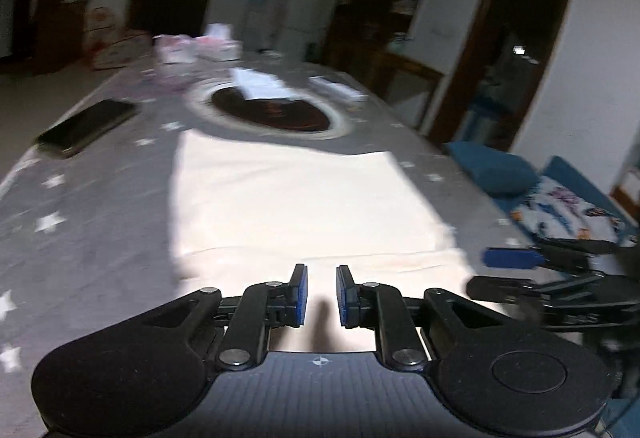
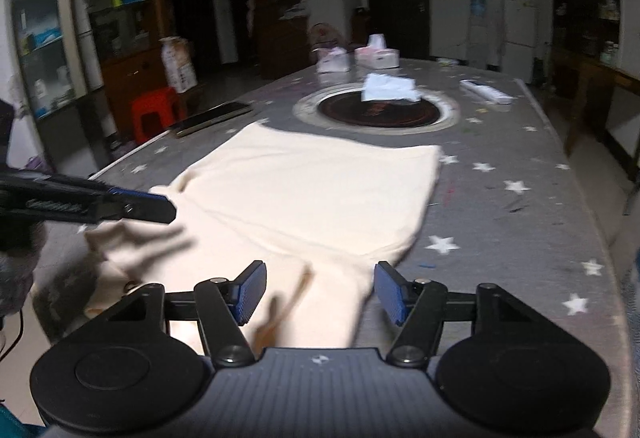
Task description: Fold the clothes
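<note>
A cream garment (image 1: pixel 296 206) lies flat on the grey star-patterned table (image 1: pixel 100 222); it also shows in the right wrist view (image 2: pixel 312 198). My left gripper (image 1: pixel 322 296) hovers over the garment's near edge with a narrow gap between its blue pads, holding nothing. My right gripper (image 2: pixel 320 292) is wide open over the garment's near corner, empty. The right gripper (image 1: pixel 516 270) shows at the right of the left wrist view. The left gripper (image 2: pixel 144 204) shows at the left of the right wrist view, above a rumpled sleeve (image 2: pixel 116 242).
A black phone (image 1: pixel 86 128) lies at the table's left. A round dark inset (image 1: pixel 272 112) holds white paper (image 1: pixel 260 82). Tissue boxes (image 2: pixel 376 56) stand at the far end. A red stool (image 2: pixel 156 110) and a blue sofa (image 1: pixel 560 198) flank the table.
</note>
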{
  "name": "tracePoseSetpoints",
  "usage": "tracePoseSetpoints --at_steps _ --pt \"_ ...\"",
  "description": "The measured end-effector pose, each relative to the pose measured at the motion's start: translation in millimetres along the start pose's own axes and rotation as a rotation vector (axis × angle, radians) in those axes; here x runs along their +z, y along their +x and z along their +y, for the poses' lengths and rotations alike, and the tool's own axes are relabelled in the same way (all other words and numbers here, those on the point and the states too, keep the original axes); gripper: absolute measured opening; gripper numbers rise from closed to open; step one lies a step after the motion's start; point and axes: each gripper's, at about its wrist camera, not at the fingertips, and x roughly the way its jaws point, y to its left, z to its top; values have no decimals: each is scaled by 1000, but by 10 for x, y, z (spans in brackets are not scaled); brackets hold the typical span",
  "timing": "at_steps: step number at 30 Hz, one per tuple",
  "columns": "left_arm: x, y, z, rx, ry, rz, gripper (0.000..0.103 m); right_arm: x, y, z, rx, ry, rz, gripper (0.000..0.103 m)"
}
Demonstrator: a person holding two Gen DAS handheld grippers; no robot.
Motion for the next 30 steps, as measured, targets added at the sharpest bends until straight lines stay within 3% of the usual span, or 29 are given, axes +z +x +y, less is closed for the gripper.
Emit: tracePoseSetpoints --at_steps 8,14,15,16,18,20,21,23,26,30 --pt "-15 -71 491 141 -90 10 16 -5 174 112 32 -16 36 52" --pt "35 -94 602 144 -121 3 17 1 276 103 43 -3 55 47" --pt "51 -58 609 142 -121 8 20 2 297 106 45 -1 59 44" --pt "54 -28 623 136 -126 12 29 2 312 108 47 0 61 42" --pt "57 29 651 125 -138 20 34 10 329 116 51 1 64 35" --pt "60 87 679 113 -150 28 30 16 340 122 46 0 64 29" --pt "60 88 687 104 -156 23 16 18 345 123 39 0 63 21" --pt "67 68 685 96 -159 9 11 33 344 119 34 2 59 15" --pt "79 -9 648 104 -149 -26 9 69 299 159 32 -13 30 9" --pt "72 -59 650 107 -165 -52 9 122 265 186 20 -19 -7 8"
